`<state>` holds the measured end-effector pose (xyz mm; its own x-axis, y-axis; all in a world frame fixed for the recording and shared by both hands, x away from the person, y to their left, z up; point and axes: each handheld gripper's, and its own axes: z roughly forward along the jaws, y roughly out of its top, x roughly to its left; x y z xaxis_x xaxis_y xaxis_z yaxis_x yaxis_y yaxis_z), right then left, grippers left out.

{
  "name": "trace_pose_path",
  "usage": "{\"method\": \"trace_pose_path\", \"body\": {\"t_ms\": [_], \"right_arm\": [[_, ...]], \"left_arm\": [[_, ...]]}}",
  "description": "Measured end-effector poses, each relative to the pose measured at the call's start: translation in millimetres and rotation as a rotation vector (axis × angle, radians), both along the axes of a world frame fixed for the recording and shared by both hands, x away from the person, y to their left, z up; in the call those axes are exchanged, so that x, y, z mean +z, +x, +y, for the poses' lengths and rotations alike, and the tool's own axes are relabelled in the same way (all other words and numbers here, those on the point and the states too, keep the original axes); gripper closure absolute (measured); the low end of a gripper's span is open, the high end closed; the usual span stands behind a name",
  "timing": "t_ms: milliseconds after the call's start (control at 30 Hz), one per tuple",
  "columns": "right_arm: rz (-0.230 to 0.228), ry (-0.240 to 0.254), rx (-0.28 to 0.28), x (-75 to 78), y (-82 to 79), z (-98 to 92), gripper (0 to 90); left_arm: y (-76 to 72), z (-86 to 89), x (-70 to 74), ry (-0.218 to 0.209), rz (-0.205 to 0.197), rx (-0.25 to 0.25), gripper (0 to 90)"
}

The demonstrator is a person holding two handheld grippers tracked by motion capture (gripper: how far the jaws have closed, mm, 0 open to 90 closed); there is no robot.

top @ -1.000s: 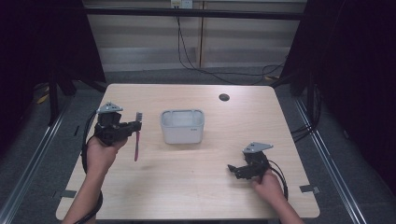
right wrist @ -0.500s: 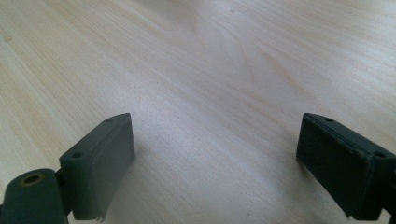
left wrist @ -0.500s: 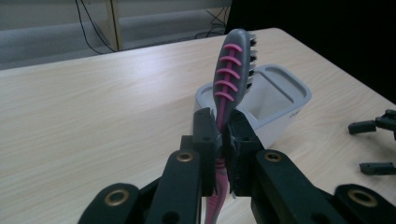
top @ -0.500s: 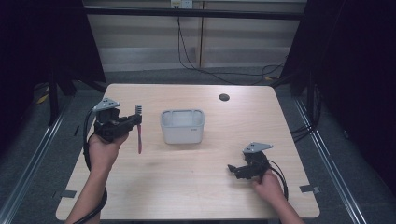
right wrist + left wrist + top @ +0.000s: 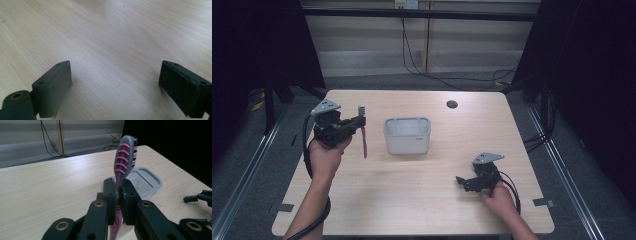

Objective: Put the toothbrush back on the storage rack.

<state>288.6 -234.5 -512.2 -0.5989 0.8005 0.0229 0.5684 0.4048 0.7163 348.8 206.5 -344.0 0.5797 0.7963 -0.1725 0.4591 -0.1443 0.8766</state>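
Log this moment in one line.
left gripper: shut on toothbrush | right gripper: open, low over table | bin: centre

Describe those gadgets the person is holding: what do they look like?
Both are black. The left gripper and right gripper each carry a grey three-cornered plate on top and trail a black cable. Their jaws are blocky black pads on arms with brass-coloured rivets. The forearms are bare, no sleeves showing.

A small dark round spot (image 5: 452, 104), perhaps a grommet, sits near the wooden tabletop's (image 5: 422, 200) far edge.

Light wooden table (image 5: 412, 200) on grey floor (image 5: 422, 82), dark curtains (image 5: 592, 75) beside
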Motion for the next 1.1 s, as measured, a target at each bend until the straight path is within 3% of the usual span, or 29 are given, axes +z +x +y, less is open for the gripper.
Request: {"method": "trace_pose_path", "body": {"t_ms": [467, 1100], "right_arm": [[0.000, 0.000, 0.000, 0.0, 0.0, 0.0, 10.4], [0.000, 0.000, 0.000, 0.0, 0.0, 0.0, 10.4]], "left_arm": [[8.6, -6.3, 15.8, -0.017, -0.031, 0.009, 84.3], [18.2, -23.4, 44.6, -0.054, -0.071, -0.021, 84.1]]}}
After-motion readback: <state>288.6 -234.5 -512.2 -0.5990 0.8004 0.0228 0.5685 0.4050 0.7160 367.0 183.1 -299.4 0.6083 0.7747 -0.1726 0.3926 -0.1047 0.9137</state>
